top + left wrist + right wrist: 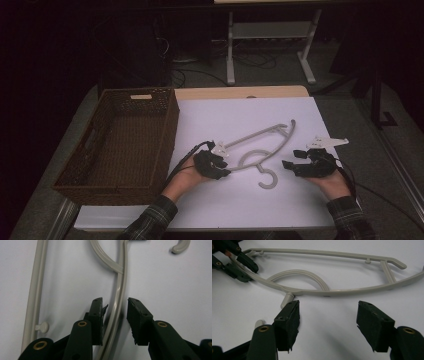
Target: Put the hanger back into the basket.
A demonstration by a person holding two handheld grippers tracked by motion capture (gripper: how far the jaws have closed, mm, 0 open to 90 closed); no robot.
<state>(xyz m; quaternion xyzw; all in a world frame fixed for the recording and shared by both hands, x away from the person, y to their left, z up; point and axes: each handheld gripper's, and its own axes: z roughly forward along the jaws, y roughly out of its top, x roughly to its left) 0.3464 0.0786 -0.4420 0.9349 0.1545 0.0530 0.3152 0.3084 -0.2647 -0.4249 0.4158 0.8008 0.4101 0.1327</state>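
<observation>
A grey plastic hanger (256,134) lies flat on the white table top (240,205), with its hook (268,180) pointing toward me. My left gripper (225,165) straddles the hanger's left end. In the left gripper view the curved bar (121,285) runs between the jaws of that gripper (115,302); it lies against the left pad (98,315) and a gap separates it from the right pad. My right gripper (291,158) sits low on the table to the right of the hook. It is open (328,305) with nothing between its pads, and the hanger (352,291) lies just beyond them.
A brown wicker basket (169,132) stands on the left half of the table, close to my left hand. A white desk frame (270,30) stands on the floor behind the table. In the right gripper view, the left gripper (239,262) is at the top left.
</observation>
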